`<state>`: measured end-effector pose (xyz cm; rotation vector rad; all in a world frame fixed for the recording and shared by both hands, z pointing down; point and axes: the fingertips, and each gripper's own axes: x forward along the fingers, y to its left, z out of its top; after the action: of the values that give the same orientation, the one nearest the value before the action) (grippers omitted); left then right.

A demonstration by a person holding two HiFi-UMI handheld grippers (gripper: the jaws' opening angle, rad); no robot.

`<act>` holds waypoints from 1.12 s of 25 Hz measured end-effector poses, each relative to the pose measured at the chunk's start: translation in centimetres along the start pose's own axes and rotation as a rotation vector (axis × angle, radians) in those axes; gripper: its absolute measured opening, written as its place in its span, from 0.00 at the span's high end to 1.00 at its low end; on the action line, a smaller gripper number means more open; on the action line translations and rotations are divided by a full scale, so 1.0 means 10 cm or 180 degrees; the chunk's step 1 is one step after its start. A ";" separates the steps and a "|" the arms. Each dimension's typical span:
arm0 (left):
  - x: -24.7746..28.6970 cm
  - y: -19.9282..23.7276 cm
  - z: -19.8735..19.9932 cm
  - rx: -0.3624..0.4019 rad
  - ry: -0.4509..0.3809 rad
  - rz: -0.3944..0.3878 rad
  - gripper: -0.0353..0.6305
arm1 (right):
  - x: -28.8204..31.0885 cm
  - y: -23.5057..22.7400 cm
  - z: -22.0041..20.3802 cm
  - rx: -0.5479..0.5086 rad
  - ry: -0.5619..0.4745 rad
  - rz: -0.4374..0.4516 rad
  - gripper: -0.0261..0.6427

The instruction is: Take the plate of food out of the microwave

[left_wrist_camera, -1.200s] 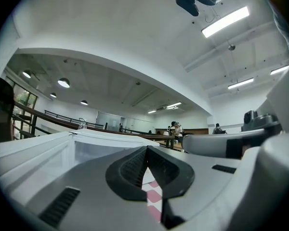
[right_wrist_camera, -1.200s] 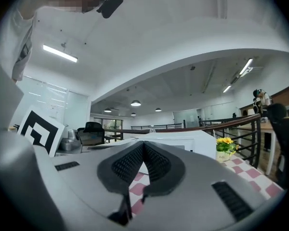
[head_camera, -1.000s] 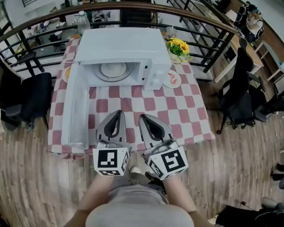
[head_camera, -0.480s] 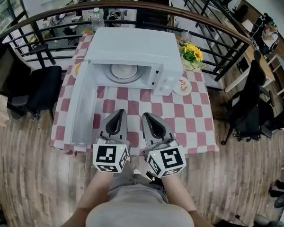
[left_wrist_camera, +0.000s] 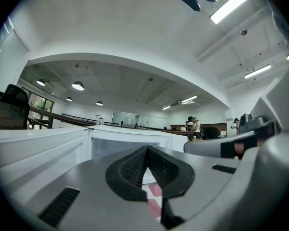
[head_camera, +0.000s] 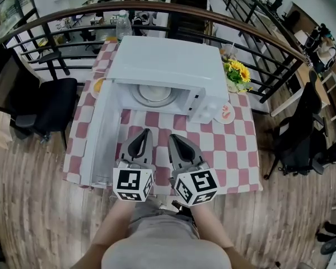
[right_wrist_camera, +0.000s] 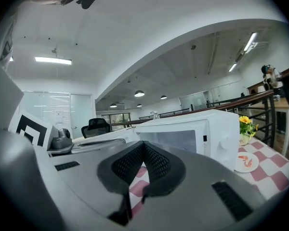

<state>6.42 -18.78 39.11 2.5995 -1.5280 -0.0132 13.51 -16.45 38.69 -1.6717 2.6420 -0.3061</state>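
The plate (head_camera: 155,94) lay inside the open microwave (head_camera: 168,60), at twelve o'clock from the left gripper (head_camera: 144,134) and the right gripper (head_camera: 173,139), both with jaws closed and empty, the left perhaps slightly nearer.

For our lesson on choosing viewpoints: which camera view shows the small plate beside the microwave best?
The head view: it looks down on the small plate, showing its round rim and the reddish food on it, beside the microwave. The right gripper view shows it obliquely; the left gripper view does not show it.
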 end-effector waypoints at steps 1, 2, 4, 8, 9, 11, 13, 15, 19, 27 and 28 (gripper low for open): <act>0.05 0.03 -0.02 -0.0011 0.0011 -0.0002 0.96 | 0.05 -0.03 -0.01 0.0013 0.0003 -0.0028 0.93; 0.09 0.06 -0.03 -0.0025 0.0018 -0.0002 0.96 | 0.10 -0.08 -0.02 0.0002 0.0003 -0.0079 0.93; 0.19 0.12 -0.07 -0.0049 0.0036 -0.0004 0.96 | 0.20 -0.18 -0.08 -0.0059 0.0020 -0.0201 0.93; 0.36 0.20 -0.13 -0.0083 0.0068 -0.0026 0.96 | 0.41 -0.35 -0.21 0.0097 0.0044 -0.0245 0.93; 0.40 0.22 -0.14 -0.0087 0.0073 -0.0030 0.96 | 0.47 -0.38 -0.23 0.0137 0.0040 -0.0242 0.93; 0.48 0.26 -0.17 -0.0099 0.0092 -0.0031 0.96 | 0.57 -0.43 -0.27 0.0171 0.0068 -0.0243 0.93; 0.55 0.29 -0.20 -0.0116 0.0120 -0.0028 0.96 | 0.68 -0.48 -0.32 0.0249 0.0129 -0.0258 0.93; 0.60 0.33 -0.24 -0.0126 0.0142 -0.0020 0.96 | 0.80 -0.55 -0.39 0.0405 0.0189 -0.0297 0.93; 0.67 0.43 -0.29 -0.0153 0.0175 0.0015 0.96 | 1.04 -0.65 -0.63 0.0700 0.0445 -0.0310 0.93; 0.72 0.62 -0.36 -0.0175 0.0242 0.0071 0.96 | 1.38 -0.78 -1.04 0.1102 0.0798 -0.0357 0.63; 0.73 0.63 -0.37 -0.0176 0.0248 0.0063 0.96 | 1.42 -0.80 -1.07 0.1168 0.0801 -0.0384 0.58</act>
<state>4.72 -27.80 43.88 2.5112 -1.5051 0.0466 13.37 -30.73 51.99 -1.7627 2.4383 -0.9960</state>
